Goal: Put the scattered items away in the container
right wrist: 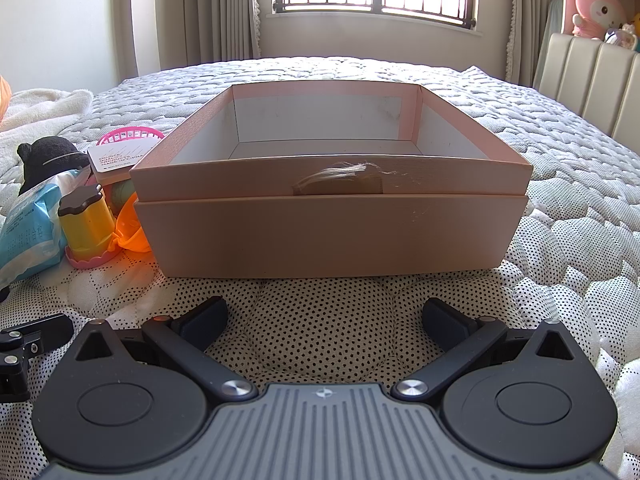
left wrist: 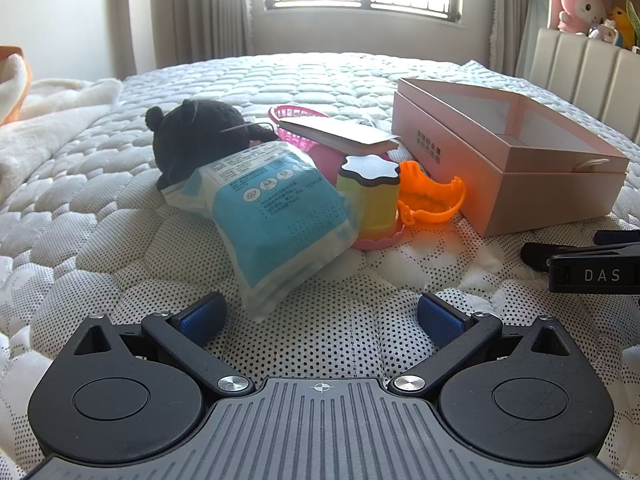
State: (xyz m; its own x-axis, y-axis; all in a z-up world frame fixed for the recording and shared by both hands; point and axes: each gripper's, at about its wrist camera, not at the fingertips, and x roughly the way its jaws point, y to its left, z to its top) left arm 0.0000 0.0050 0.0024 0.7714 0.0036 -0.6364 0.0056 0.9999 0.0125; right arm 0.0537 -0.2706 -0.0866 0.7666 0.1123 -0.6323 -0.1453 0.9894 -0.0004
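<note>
Both the left gripper (left wrist: 320, 314) and right gripper (right wrist: 325, 318) are hovering over the mattress (left wrist: 100, 168), jaws wide apart, gripping nothing. Beyond, the wipes packet (left wrist: 276, 216), yellow cup (left wrist: 370, 200) and black plush (left wrist: 200, 132) are lying beside the empty pink box (right wrist: 332, 232).

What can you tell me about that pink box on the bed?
The pink box looks like matte cardboard, with white inner walls and small printed characters on one side. It sits open and upright on the quilted mattress, apparently nested in its lid. What shows of its inside is empty. A frayed ribbon pull hangs at the front. The orange toy lies against it.
</note>
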